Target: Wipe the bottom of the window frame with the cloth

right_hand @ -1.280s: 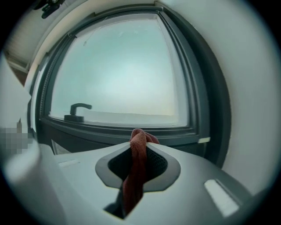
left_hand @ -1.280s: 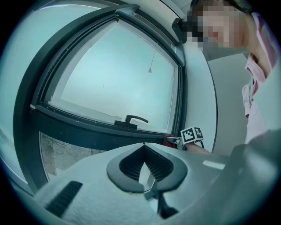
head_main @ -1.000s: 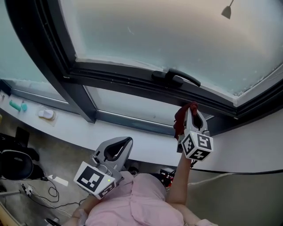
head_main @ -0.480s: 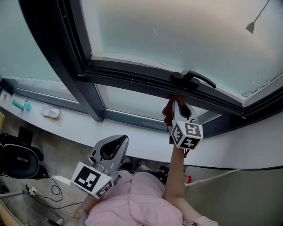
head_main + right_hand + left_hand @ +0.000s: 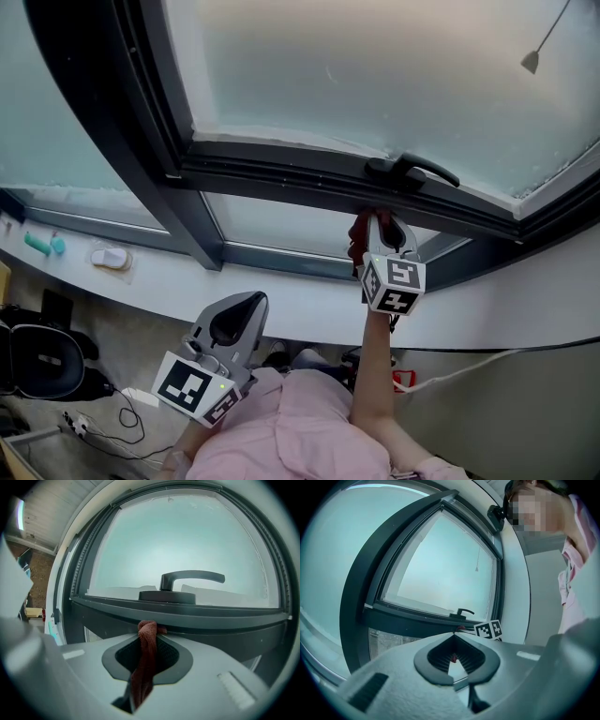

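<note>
Right tool (image 5: 380, 219) with cloth (image 5: 359, 237), further left along frame (image 5: 281, 174)

The grey two-jaw right gripper (image 5: 380, 223), with its marker cube toward the person, is held high on a bare, nearly straight right forearm (image 5: 368, 361). Its jaws are pinched together on a dark red cloth (image 5: 146, 653), which bunches above the tips and hangs down between them. The grey two-jaw left gripper (image 5: 251, 300) is held low and close to the pink-sleeved body, pointing up, its jaw tips together with nothing between them.
</note>
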A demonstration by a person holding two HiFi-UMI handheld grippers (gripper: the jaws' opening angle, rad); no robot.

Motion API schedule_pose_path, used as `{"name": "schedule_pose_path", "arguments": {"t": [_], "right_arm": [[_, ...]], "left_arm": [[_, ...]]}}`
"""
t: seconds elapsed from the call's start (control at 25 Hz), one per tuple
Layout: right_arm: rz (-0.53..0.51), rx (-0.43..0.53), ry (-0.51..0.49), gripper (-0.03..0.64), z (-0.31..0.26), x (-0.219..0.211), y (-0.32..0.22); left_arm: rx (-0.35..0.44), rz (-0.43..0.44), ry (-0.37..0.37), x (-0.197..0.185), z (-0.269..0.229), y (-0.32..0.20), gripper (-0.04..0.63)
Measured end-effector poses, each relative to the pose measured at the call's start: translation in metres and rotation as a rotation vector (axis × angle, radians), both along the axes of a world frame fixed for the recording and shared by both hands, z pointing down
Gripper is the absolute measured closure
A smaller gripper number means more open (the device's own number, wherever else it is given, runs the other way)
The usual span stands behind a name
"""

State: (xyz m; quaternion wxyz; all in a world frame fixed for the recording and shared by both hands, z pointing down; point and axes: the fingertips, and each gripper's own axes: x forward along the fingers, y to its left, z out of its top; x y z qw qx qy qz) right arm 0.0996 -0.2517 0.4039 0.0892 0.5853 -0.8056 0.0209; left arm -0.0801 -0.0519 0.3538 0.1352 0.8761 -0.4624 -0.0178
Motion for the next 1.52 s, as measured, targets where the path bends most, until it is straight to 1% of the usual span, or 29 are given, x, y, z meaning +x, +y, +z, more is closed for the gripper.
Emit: {"name": "schedule_pose_path", "arguments": {"t": [0.32,0.6,0.92,1.12,1.32,1.52], "right_arm": [[0.01,-0.014,0.01,0.568,0.0,0.0,-0.001],[0.017,-0.018,0.01,0.568,0.0,0.0,-0.001],[-0.02,-0.005,0.032,0.568,0.001,0.001,0.0],[-0.024,-0.006,0.059,0.568,0.004,0.01,-0.001],[-0.016,0.001,0.06,0.568,0.004,0.031,-0.002],[-0.068,-0.002,0.079,0.568,0.004,0.037,-0.002]], "left_arm": [[0.0,0.023,0.004,0.003,0.0,-0.004,0.597],[-0.002,0.006,0.008,0.001,0.0,-0.005,0.598],[-0.001,-0.017,-0.001,0.0,0.001,-0.004,0.598],[-0.009,-0.019,-0.004,0.009,0.002,-0.006,0.598],[-0.015,-0.026,-0.004,0.024,0.002,-0.012,0.597],[-0.016,-0.008,0.006,0.052,-0.001,-0.015,0.597]]}}
